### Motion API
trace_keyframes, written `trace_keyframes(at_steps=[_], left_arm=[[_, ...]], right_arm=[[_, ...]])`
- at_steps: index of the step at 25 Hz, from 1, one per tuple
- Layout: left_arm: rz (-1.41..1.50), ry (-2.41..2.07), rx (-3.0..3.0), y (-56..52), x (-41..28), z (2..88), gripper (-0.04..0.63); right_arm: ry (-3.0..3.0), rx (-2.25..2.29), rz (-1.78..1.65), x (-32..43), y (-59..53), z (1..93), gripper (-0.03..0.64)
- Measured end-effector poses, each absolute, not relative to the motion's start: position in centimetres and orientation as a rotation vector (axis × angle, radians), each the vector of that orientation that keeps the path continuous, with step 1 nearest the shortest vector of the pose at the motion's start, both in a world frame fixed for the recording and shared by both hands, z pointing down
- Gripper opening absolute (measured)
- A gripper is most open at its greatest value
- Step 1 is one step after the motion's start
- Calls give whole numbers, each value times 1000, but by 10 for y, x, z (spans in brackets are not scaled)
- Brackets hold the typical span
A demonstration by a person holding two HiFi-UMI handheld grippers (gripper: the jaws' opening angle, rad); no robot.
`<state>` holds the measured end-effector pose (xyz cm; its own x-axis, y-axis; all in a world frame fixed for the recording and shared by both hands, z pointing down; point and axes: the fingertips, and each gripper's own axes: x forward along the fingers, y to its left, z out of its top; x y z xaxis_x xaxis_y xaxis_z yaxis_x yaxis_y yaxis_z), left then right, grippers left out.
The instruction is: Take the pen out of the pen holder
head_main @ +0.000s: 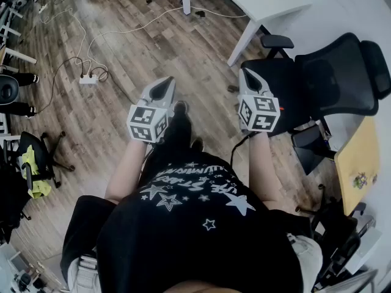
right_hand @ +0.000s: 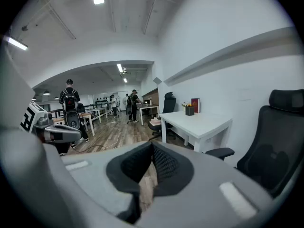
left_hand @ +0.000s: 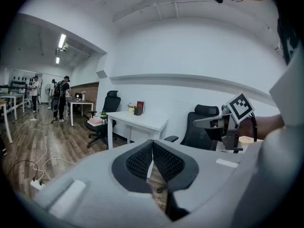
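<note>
I hold both grippers in the air over a wooden floor, a little apart, each pointing slightly downward. In the head view my left gripper [head_main: 161, 89] and right gripper [head_main: 249, 78] are both shut with nothing in them. The left gripper view shows its jaws [left_hand: 152, 144] pressed together at the tips, and the right gripper [right_hand: 152, 149] stands the same. Far ahead, a small dark holder [right_hand: 189, 110] stands at the back of a white desk [right_hand: 202, 122], beside a red book. The same holder [left_hand: 137, 111] appears in the left gripper view. I cannot make out a pen at this distance.
A black office chair [head_main: 333, 75] stands close on my right, next to a yellow tabletop [head_main: 357, 160]. The white desk's leg [head_main: 243, 41] is ahead. A power strip [head_main: 88, 78] with cables lies on the floor to the left. Several people [right_hand: 70, 106] stand further back.
</note>
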<state>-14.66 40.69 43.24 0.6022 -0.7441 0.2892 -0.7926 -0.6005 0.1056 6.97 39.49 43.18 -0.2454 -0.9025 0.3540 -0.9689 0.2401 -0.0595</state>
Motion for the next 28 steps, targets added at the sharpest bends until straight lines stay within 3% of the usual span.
trace_keyframes(at_steps=[14, 24, 28], left_arm=[[378, -1235, 2587, 404, -138, 449, 12], [335, -1240, 2603, 328, -142, 439, 12], [322, -1222, 2609, 277, -142, 439, 12]], right_arm=[[-2236, 1765, 470, 78, 391, 452, 5], [-2263, 1829, 445, 80, 319, 438, 5], [-2253, 1854, 446, 82, 267, 433, 152]])
